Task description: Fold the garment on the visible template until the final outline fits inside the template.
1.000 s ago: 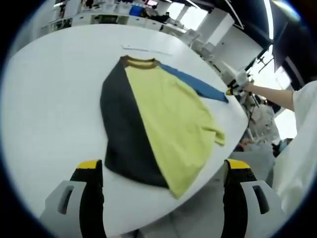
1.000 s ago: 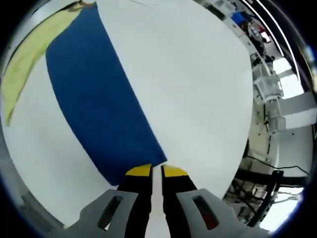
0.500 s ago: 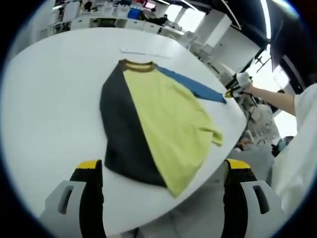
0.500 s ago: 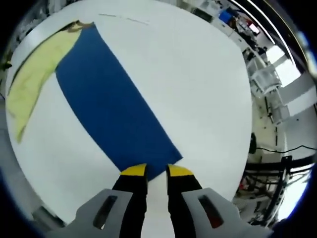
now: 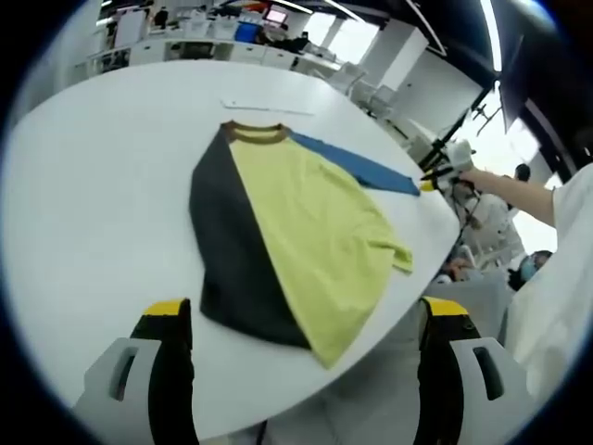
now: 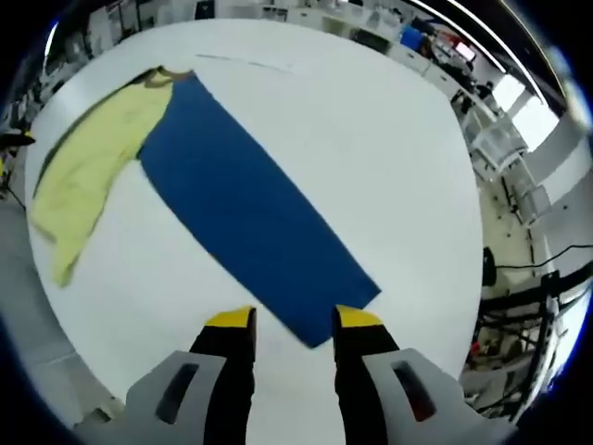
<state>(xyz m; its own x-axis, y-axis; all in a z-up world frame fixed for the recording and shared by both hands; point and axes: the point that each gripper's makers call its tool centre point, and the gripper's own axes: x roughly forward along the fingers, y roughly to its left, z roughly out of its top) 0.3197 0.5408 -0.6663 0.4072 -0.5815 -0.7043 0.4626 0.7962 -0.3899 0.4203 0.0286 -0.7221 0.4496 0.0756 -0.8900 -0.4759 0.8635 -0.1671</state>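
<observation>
1. Garment flat on the white table; blue sleeve stretched out sideways.
2. Right gripper wide apart, straddling the cuff, gripping nothing.
3. Left gripper spread, hovering near the hem.
4. Best pinched at the cuff corner, then folded across the yellow body.

One colour-block cloth garment on the white round surface: three panels counted, one dark grey, one yellow-green, one blue; one brown ribbed collar at its 12 o'clock end. One blue sleeve, laid out flat toward 5 o'clock in the right gripper view. One thin pale strip on the surface past the collar. Two grippers, left gripper and right gripper, each with two yellow-tipped black fingers, spread apart. One person's forearm at 2 o'clock.
</observation>
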